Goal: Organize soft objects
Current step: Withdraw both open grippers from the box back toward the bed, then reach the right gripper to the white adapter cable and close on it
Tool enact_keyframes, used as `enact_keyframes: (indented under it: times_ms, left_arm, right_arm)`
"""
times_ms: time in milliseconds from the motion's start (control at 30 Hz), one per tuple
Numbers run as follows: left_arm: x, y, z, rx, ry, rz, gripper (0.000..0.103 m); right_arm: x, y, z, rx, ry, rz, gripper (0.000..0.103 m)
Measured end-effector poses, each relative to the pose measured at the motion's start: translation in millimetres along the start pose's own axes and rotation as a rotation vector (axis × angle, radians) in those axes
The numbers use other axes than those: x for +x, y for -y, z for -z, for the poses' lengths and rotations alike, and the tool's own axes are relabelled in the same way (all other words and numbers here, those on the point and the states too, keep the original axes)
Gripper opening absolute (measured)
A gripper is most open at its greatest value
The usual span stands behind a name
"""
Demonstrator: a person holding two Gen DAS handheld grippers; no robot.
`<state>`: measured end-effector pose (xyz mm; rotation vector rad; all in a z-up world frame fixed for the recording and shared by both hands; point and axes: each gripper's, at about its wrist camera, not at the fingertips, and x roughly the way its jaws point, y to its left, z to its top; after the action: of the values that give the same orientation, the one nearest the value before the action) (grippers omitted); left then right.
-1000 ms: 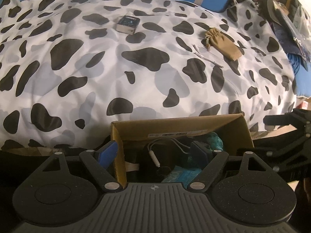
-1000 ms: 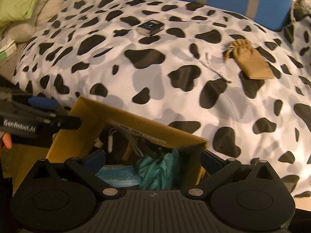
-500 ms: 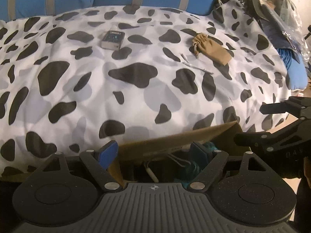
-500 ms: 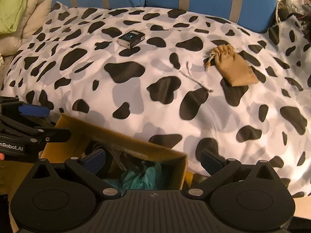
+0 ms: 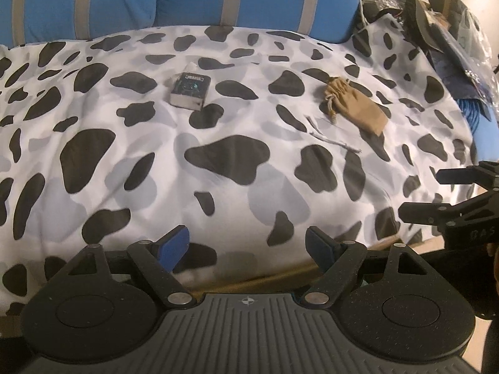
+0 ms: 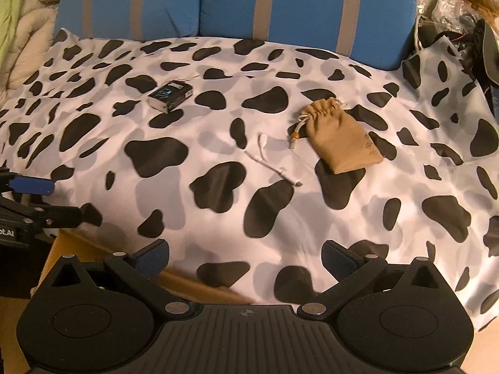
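Note:
A tan drawstring pouch [image 5: 355, 106] [image 6: 338, 135] lies on the cow-print bedspread [image 5: 156, 162] [image 6: 358, 233], far right of middle. A small dark box [image 5: 191, 91] [image 6: 170, 94] lies farther left. A thin white cord [image 5: 335, 143] [image 6: 273, 163] lies in front of the pouch. My left gripper [image 5: 248, 246] is open and empty over the bed's near edge. My right gripper [image 6: 244, 257] is open and empty, also at the near edge. The cardboard box rim [image 5: 280, 275] [image 6: 199, 286] shows just under both grippers; its contents are hidden.
Blue striped cushions [image 5: 187, 0] [image 6: 296, 3] line the back of the bed. A heap of bags and clothes [image 5: 443, 25] [image 6: 461, 21] sits at the far right. Pale bedding [image 6: 21, 31] is piled at the far left. Each gripper shows at the other view's edge.
Both grippers have risen and tilted up from the cardboard box toward the bed. The box and its teal cloth and cables have dropped almost out of view. Both grippers stayed open.

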<state>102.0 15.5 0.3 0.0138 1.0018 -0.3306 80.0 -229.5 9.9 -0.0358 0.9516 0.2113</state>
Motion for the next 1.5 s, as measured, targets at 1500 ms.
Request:
enact_keyframes:
  times_ms: [1500]
  left_arm:
    - [69,-44,-102,0.030,0.017,-0.059,0.082]
  right_arm:
    - [123,23,-89,-0.271,-0.057,-0.131,0.101]
